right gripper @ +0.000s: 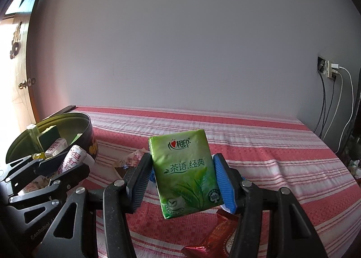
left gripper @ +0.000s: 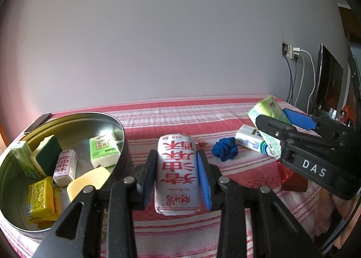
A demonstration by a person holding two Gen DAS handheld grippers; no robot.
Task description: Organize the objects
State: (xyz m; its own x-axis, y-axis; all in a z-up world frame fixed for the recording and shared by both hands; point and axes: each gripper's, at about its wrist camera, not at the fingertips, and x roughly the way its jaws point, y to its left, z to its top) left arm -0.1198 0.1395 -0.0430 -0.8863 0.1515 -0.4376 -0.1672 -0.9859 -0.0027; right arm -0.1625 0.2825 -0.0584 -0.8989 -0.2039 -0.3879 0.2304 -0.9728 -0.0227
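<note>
My left gripper is shut on a white tissue pack with red characters, held just right of a round metal tin. The tin holds sponges, a green-and-white pack, a yellow pack and other small packs. My right gripper is shut on a green tea-print tissue pack, lifted above the striped cloth. In the left wrist view that green pack shows at the right between the right gripper's fingers. The left gripper with its white pack appears at the left of the right wrist view, beside the tin.
On the red-and-white striped cloth lie a white-and-green tissue pack, a crumpled blue cloth and red wrappers. A dark phone lies behind the tin. Wall socket with cables at the right; a door at the left.
</note>
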